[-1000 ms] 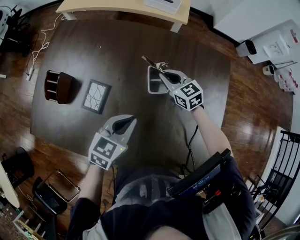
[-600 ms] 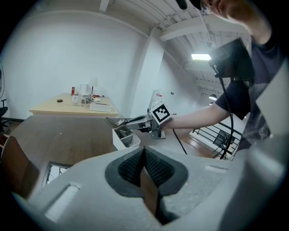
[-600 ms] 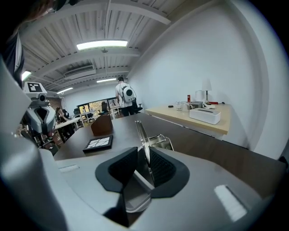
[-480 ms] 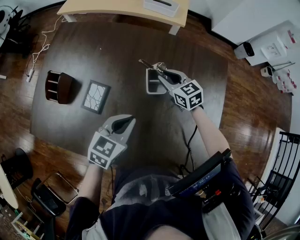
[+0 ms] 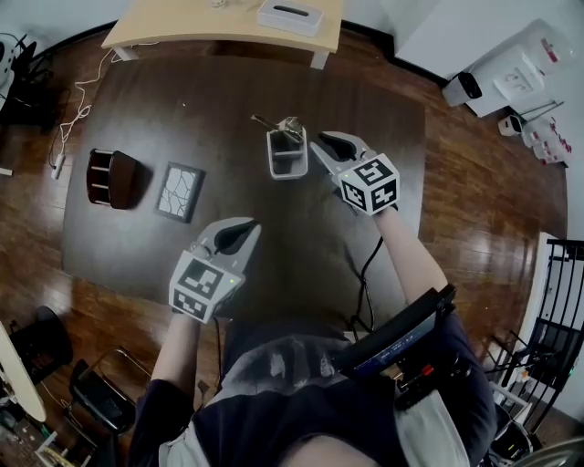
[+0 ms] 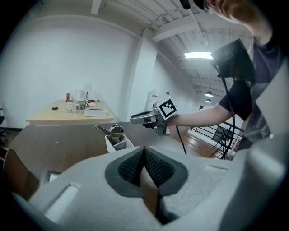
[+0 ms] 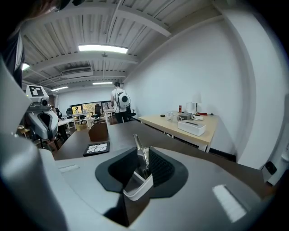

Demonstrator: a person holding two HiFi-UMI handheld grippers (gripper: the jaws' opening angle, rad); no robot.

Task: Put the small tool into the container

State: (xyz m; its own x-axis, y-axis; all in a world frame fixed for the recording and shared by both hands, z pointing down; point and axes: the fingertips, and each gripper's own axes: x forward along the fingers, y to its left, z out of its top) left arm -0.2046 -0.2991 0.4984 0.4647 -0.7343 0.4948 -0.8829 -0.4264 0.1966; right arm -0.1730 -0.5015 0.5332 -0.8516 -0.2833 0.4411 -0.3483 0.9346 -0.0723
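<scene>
The right gripper (image 5: pixel 321 143) is backing away, its jaws just opened and empty — the small tool (image 5: pixel 274 125) is sitting in the container (image 5: pixel 288 172).

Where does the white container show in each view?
Head view: container at upper centre.
Left gripper view: container left of centre, at mid-height.
Right gripper view: container at low centre, close up.
Shared landmark: the tan desk beyond it, in all three views.
</scene>
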